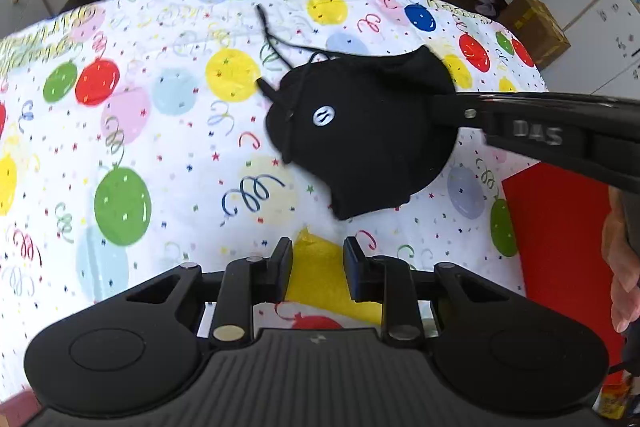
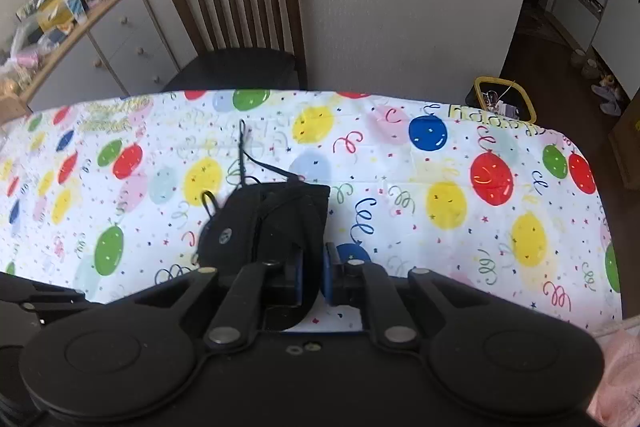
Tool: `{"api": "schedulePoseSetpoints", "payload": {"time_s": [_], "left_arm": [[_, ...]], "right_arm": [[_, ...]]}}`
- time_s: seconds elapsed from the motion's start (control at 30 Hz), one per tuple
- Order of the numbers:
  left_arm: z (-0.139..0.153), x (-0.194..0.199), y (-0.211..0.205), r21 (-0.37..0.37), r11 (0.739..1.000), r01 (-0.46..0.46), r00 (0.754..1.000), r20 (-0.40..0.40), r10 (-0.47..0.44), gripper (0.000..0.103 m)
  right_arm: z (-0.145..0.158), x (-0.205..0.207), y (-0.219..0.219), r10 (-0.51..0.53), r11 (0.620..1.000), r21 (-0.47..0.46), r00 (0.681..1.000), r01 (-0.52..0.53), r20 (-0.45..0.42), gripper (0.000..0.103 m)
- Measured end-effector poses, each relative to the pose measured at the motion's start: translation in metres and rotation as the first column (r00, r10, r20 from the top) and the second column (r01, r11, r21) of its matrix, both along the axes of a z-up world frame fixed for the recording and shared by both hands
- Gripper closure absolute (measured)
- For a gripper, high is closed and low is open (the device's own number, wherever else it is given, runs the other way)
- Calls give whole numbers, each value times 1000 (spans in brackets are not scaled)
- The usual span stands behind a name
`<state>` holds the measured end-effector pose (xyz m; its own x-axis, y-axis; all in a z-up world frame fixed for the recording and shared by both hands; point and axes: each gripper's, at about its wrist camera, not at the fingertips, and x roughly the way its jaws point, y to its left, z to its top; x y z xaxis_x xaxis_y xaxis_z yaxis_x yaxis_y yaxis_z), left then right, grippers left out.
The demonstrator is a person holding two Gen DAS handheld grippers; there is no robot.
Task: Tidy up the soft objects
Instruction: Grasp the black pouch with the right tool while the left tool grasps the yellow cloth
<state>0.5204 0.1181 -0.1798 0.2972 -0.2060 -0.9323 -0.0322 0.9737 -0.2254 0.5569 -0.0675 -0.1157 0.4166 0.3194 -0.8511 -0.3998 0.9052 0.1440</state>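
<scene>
The black pouch [image 1: 360, 135] lies on the balloon tablecloth [image 1: 160, 131], ahead of my left gripper [image 1: 318, 273] and partly between the right one's fingers. My right gripper [image 2: 314, 275] pinches the pouch's near edge, jaws nearly together on the fabric. The left sits narrowed with only tablecloth showing between its fingers, holding nothing that I can see. I judge the grip shallow, so I lift slowly, mind the loose cords [image 1: 276, 43], and bring the left in on the opposite edge.

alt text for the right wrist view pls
The right gripper is shut on the near edge of a black drawstring pouch lying on a balloon-print tablecloth. A wooden chair stands behind the table against a pale wall.
</scene>
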Motion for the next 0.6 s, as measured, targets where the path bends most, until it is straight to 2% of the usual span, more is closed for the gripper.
{"api": "schedulePoseSetpoints", "payload": {"time_s": [0.13,0.2,0.27,0.43,0.53,0.6], "left_arm": [[5,0,3,-32,999,-30,999,-27,29,75],[6,1,5,-51,997,-52,998,-45,50,67],[6,3,4,-64,997,-48,997,-60,44,29],[9,11,-23,-17,994,110,992,-59,-111,26],[5,13,-43,53,975,216,974,-77,-212,21],[2,12,-55,69,961,267,962,-84,-261,20]], "right_arm": [[9,-4,-9,-7,1000,29,1000,7,8,94],[12,-7,-11,-6,999,34,1000,5,13,94],[14,-10,-13,-3,999,39,1000,3,14,94],[19,-14,-20,-13,998,61,1000,12,14,94],[20,-14,-22,-18,998,61,1000,17,15,94],[20,-15,-24,-22,998,63,1000,22,13,94]]}}
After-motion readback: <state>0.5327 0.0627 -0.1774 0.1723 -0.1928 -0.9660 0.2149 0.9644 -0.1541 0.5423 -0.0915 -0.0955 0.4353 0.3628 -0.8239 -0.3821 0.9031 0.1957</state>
